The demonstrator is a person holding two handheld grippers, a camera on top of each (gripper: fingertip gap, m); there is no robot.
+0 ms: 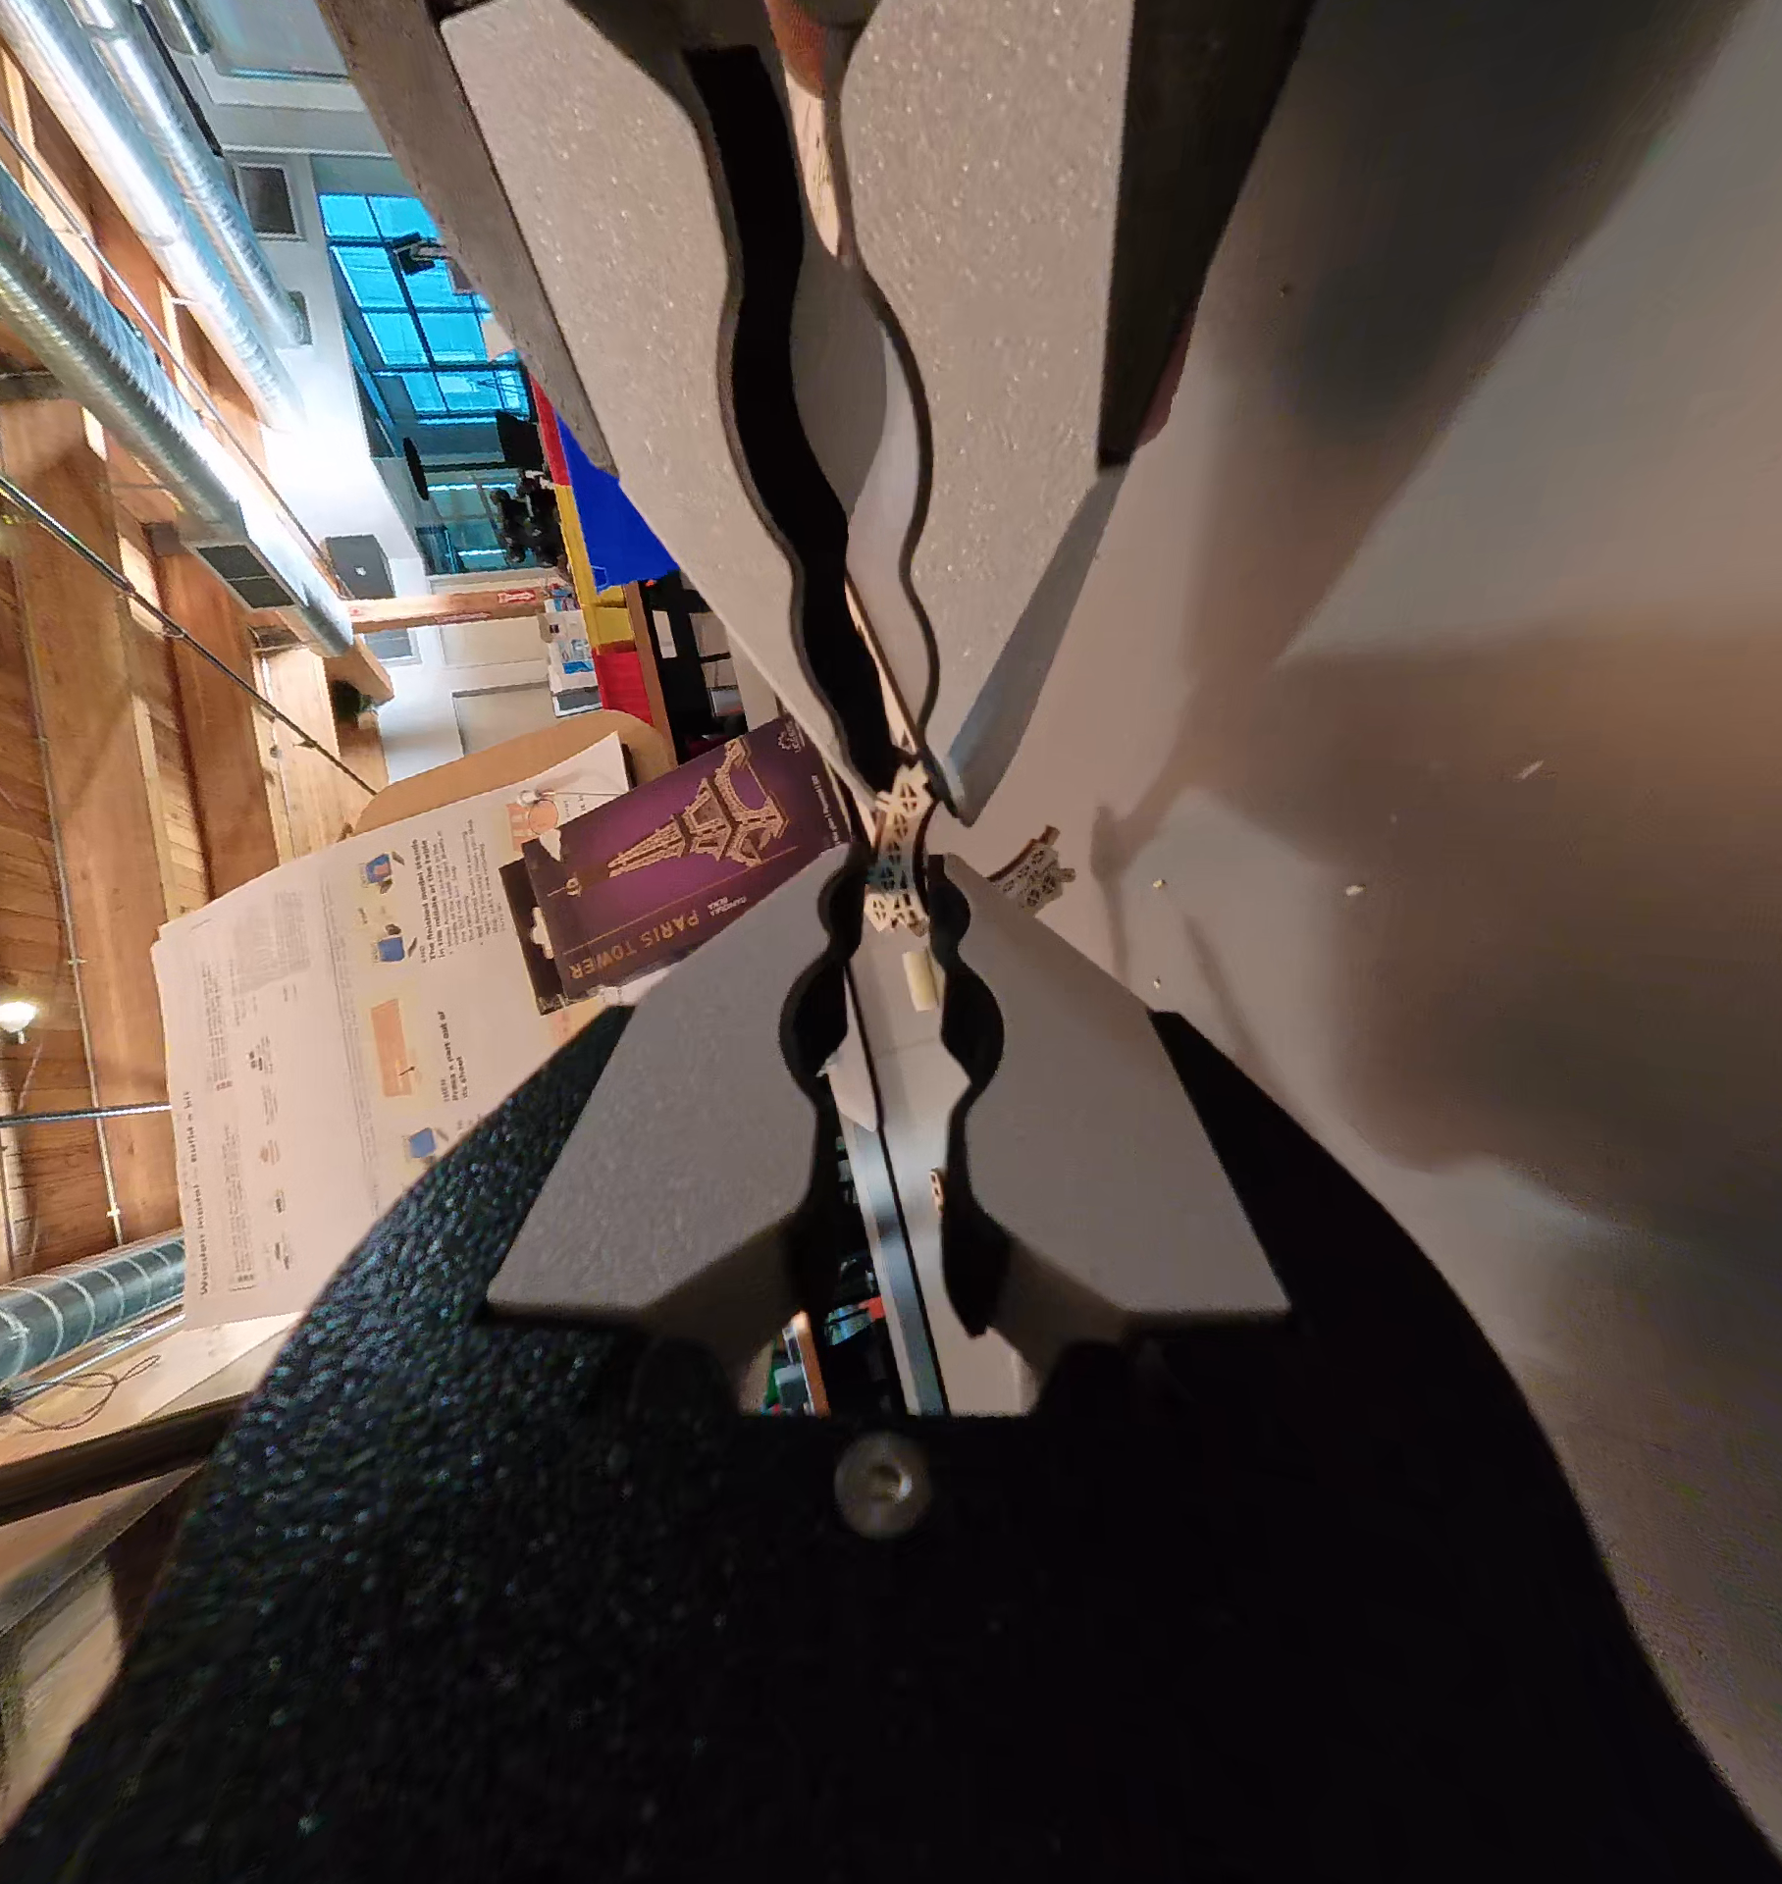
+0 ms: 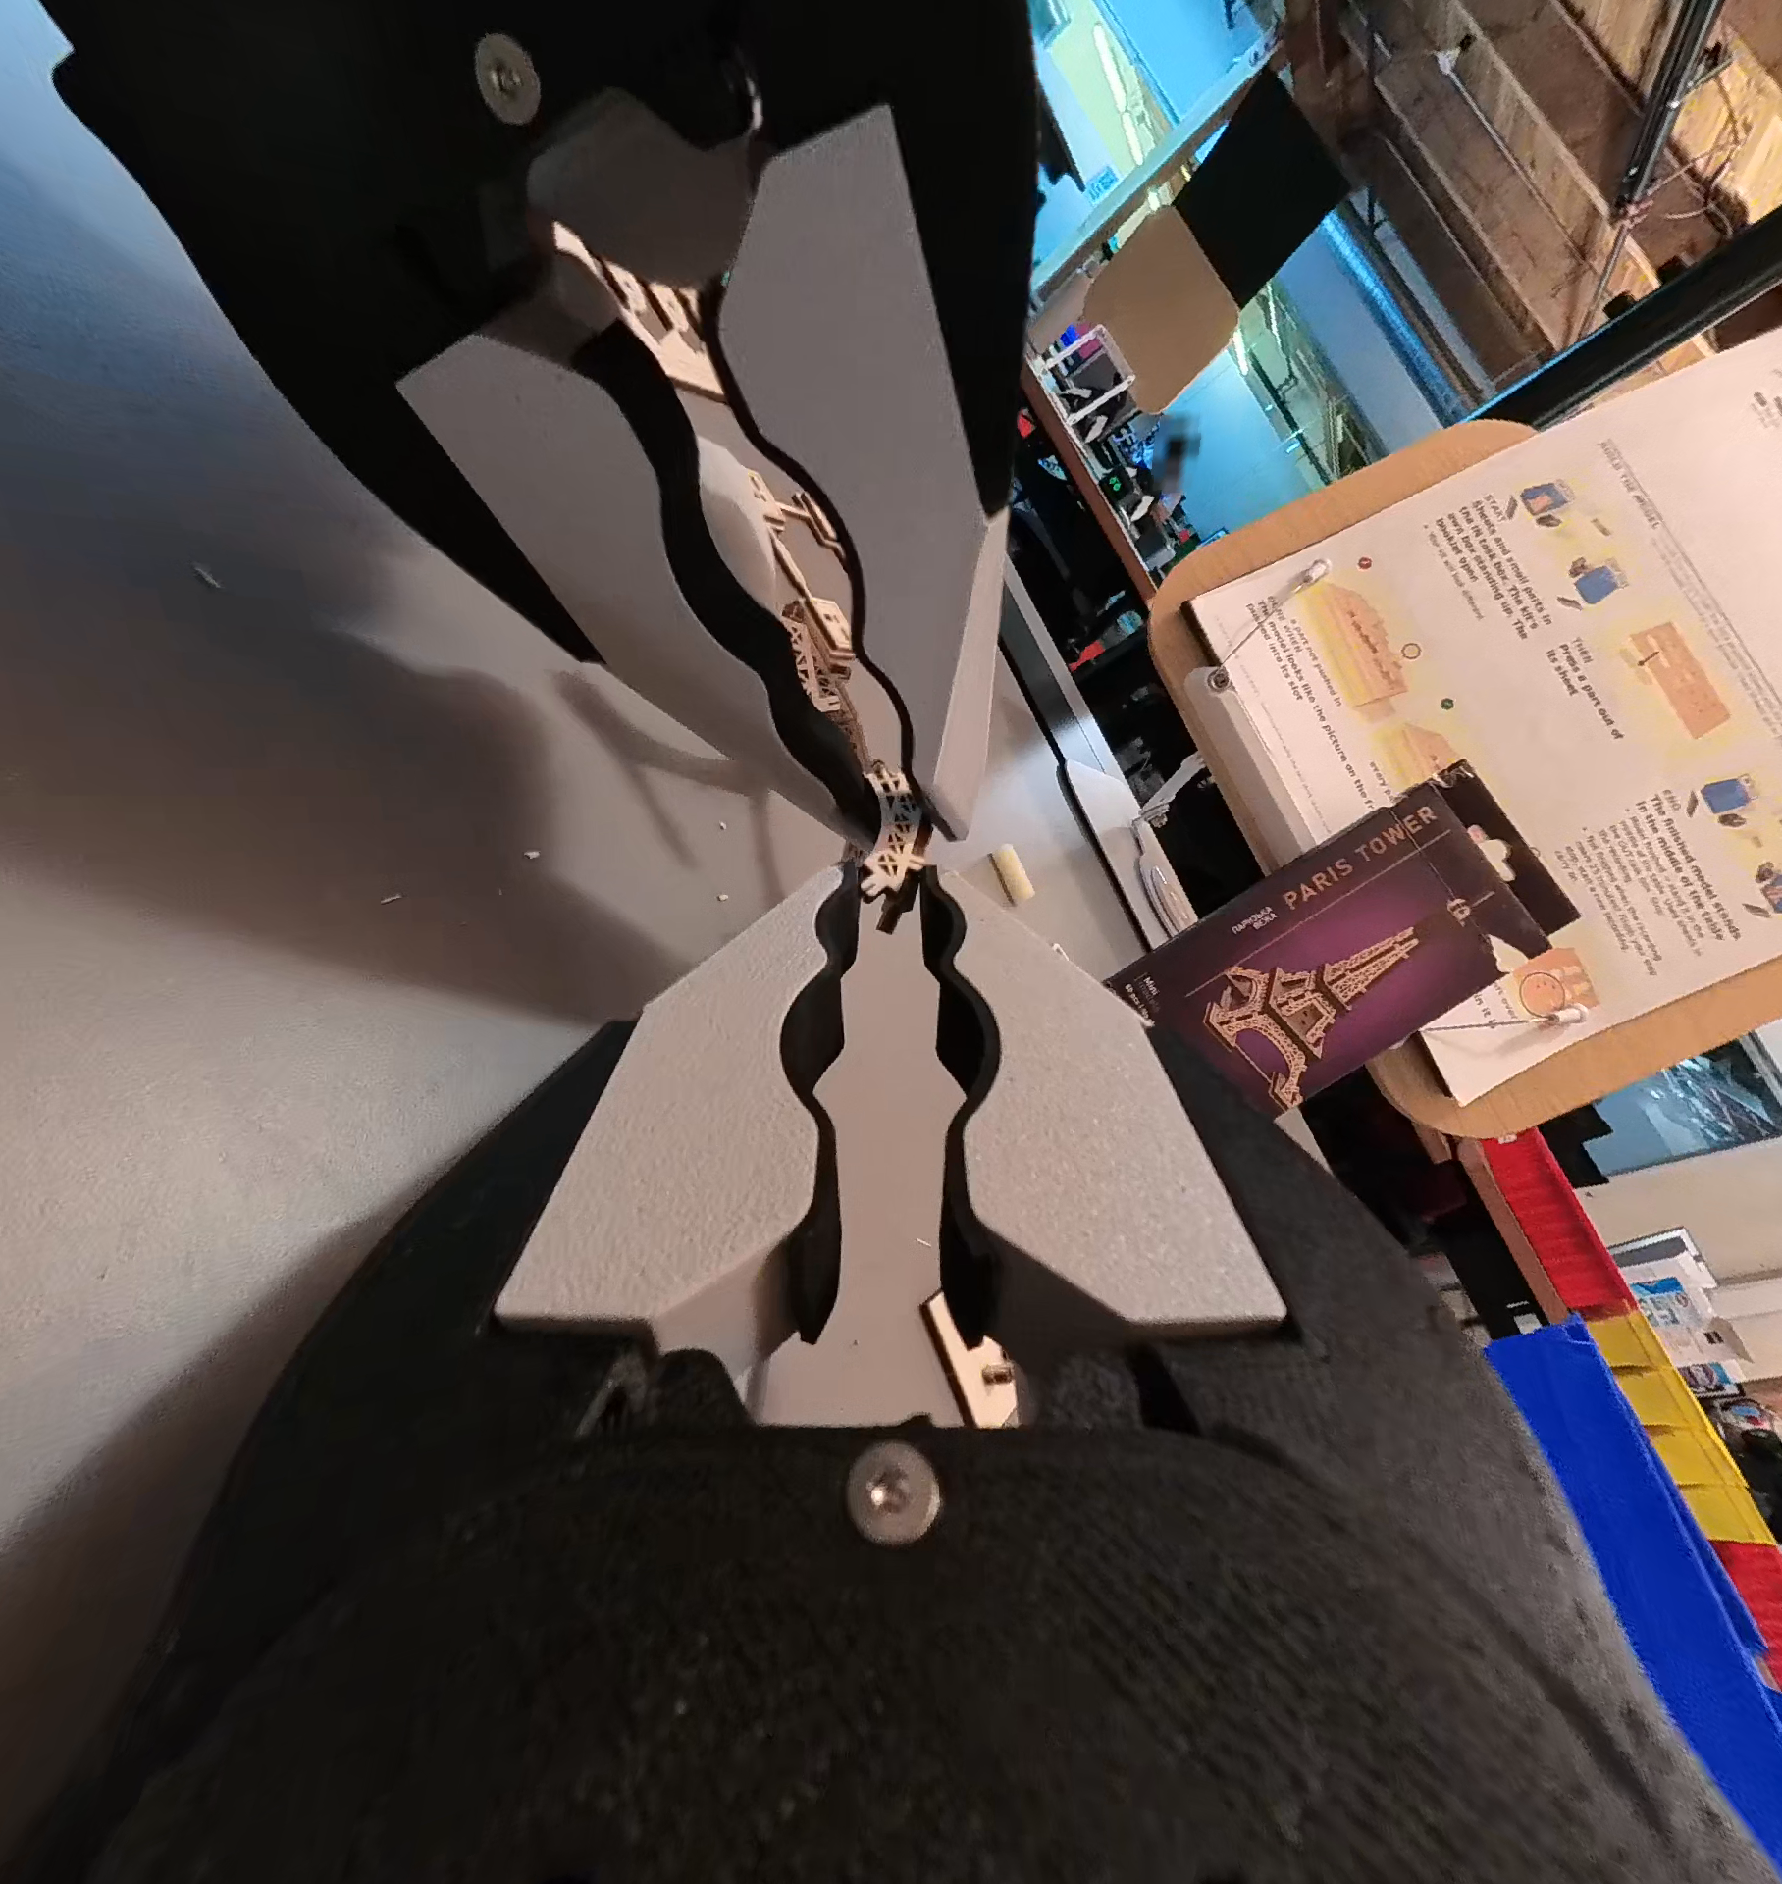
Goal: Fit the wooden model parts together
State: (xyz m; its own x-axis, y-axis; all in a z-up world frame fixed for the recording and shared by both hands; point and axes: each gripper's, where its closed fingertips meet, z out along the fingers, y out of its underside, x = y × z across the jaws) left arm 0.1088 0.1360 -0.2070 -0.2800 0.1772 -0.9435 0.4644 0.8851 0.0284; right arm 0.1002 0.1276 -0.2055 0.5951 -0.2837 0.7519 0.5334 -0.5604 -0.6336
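Two grippers' jaws meet, largely hiding lattice part (image 1: 897,851).

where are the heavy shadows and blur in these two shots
Left wrist view: a broad soft shadow darkens the white table at right, and the black gripper body at bottom is blurred. Right wrist view: the grippers' shadow crosses the table at left, while the small lattice wooden piece stays sharp; both views bend at the edges.

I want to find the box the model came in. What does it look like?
Look at the big tan cardboard board standing behind the grey table, with white instruction sheets pinned on it. Leaning against it is the flat dark purple box. It alone is purple, with a picture of a wooden lattice tower.
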